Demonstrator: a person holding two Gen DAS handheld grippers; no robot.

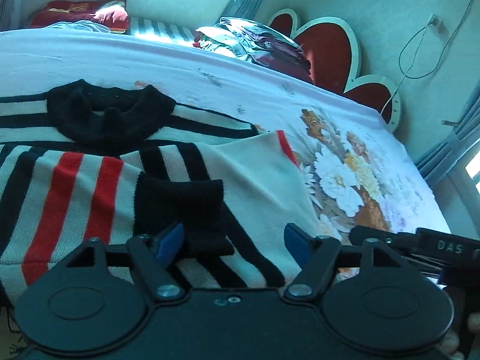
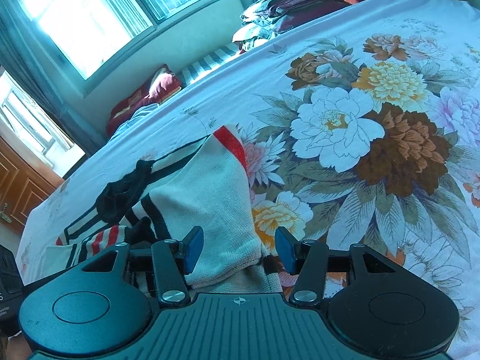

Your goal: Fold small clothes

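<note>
— Jaws first: how do they stand?

— Both are spread wide. The left gripper (image 1: 234,241) hangs low over the striped sweater (image 1: 90,180), its blue pads (image 1: 169,241) apart, with the black ribbed cuff (image 1: 180,207) lying between them, not pinched. The right gripper (image 2: 238,250) is likewise parted, and a cream fold of the same sweater (image 2: 207,204) sits in the gap; neither pad presses it as far as I can see.

— And the garment itself?

— A small knit, cream with black stripes and a couple of red ones, with a black ribbed collar (image 1: 108,114). It lies on the floral bedsheet (image 2: 360,138), at the side of the bed nearest the grippers. One sleeve is folded in across the chest, its cuff resting on the body. The right-hand edge is turned over, showing plain cream with a red band (image 1: 286,147) at its far corner.

— Any containers?

— None that I can make out. At the far side of the bed lies a dark red cushion (image 1: 81,13), and a pile of folded bedding (image 1: 264,45) sits against the red heart-shaped headboard (image 1: 330,48). A white cable (image 1: 420,51) hangs on the wall. The right wrist view also takes in a bright window (image 2: 81,15) and a wooden door (image 2: 21,192).
</note>
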